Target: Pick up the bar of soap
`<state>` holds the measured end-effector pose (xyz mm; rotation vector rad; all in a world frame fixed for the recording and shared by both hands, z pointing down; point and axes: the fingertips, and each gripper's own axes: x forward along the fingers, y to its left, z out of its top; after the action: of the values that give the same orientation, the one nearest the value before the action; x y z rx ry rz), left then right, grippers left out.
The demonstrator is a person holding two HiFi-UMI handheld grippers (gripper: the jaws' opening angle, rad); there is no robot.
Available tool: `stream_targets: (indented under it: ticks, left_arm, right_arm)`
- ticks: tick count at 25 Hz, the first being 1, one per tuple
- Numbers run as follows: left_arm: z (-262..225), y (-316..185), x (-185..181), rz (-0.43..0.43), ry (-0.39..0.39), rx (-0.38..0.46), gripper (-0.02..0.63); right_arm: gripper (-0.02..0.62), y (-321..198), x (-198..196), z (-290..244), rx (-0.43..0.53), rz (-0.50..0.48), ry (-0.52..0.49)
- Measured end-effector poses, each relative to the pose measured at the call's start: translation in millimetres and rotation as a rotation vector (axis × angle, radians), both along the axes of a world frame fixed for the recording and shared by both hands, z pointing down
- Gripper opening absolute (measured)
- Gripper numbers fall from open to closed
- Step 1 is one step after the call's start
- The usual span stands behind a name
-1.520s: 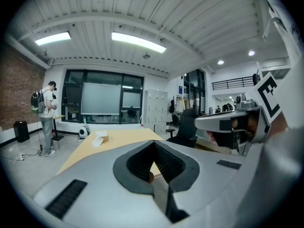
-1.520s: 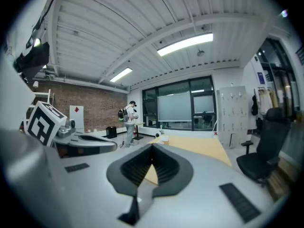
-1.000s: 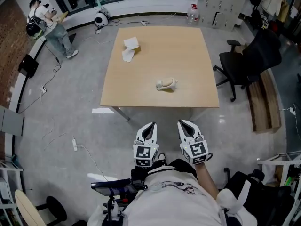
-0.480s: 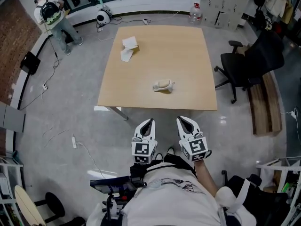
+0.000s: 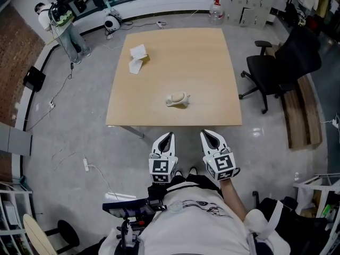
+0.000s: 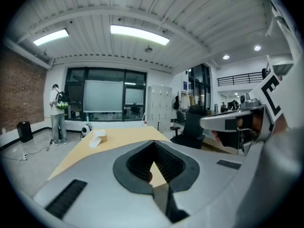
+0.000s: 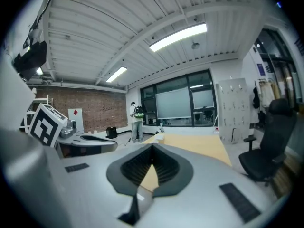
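Far left, a person (image 5: 59, 19) stands by the wall, well clear of the work. A power strip (image 5: 85, 164) and its cable lie on the floor left of my path, not in the way.

On the bench (image 5: 207, 62), the far-left corner holds some white folded paper (image 5: 136, 59); not task-relevant. The bar of soap (image 5: 176, 99) sits alone near the middle, closer to the front edge. It's pale and rounded, with something thin and pale trailing off its right end; I can't tell if that's a wrapper or a dish.

The left gripper (image 5: 169, 136) has its jaws fully together, with nothing in them. The right gripper (image 5: 205, 135) looks the same: tips meeting, empty. Both hang over the floor just short of the bench's front edge, side by side, pointing at the bench. The soap is ahead and slightly left, more in line with the left one.

An office chair (image 5: 279, 68) stands off the right side, clear.

Risks as I see them:
- Jaws closed on arrival means I shove the soap instead of straddling it, so I need to open before reaching it.
- A smooth rounded bar on a smooth top is likely to skate, or squirt out if pinched off-centre.
- I may catch only the trailing bit, so the bar drops.
- Coming in too low clips the bench edge.
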<state>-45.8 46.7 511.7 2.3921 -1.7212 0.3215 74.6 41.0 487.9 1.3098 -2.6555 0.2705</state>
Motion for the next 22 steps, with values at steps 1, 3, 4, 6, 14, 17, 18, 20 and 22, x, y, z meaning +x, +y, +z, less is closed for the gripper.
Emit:
stream_targets:
  ticks: [1, 3, 4, 6, 14, 17, 18, 20, 22]
  left_arm:
    - [2, -2, 2, -0.001, -0.001, -0.008, 0.002]
    - [5, -6, 3, -0.004, -0.001, -0.018, 0.002]
    - [5, -8, 3, -0.006, -0.001, -0.021, 0.002]
    - [7, -14, 1, -0.011, -0.003, -0.027, 0.002]
    - [18, -60, -17, -0.013, 0.008, -0.041, 0.002]
    - [9, -90, -23, 0.01, 0.01, -0.015, 0.002]
    - [6, -101, -25, 0.019, 0.009, -0.005, 0.002]
    - [1, -122, -31, 0.031, 0.009, 0.008, 0.002]
    - [-2, -139, -40, 0.033, 0.009, 0.014, 0.002]
  right_arm:
    - [0.005, -2, 1, 2, -0.005, -0.003, 0.0]
    - [0.005, -7, 0, 3, -0.01, -0.02, 0.0]
    - [0.005, -10, -2, 3, -0.01, -0.031, 0.001]
    - [0.005, -16, -7, 5, -0.012, -0.048, 0.003]
    - [0.005, -61, -28, 11, -0.01, -0.059, 0.013]
    - [0.005, -87, -34, 5, 0.007, -0.049, 0.018]
    - [0.005, -98, -36, 3, 0.012, -0.042, 0.019]
    - [0.005, -119, -41, 0, 0.02, -0.024, 0.02]
    - [0.005, -138, -49, -2, 0.025, -0.017, 0.02]
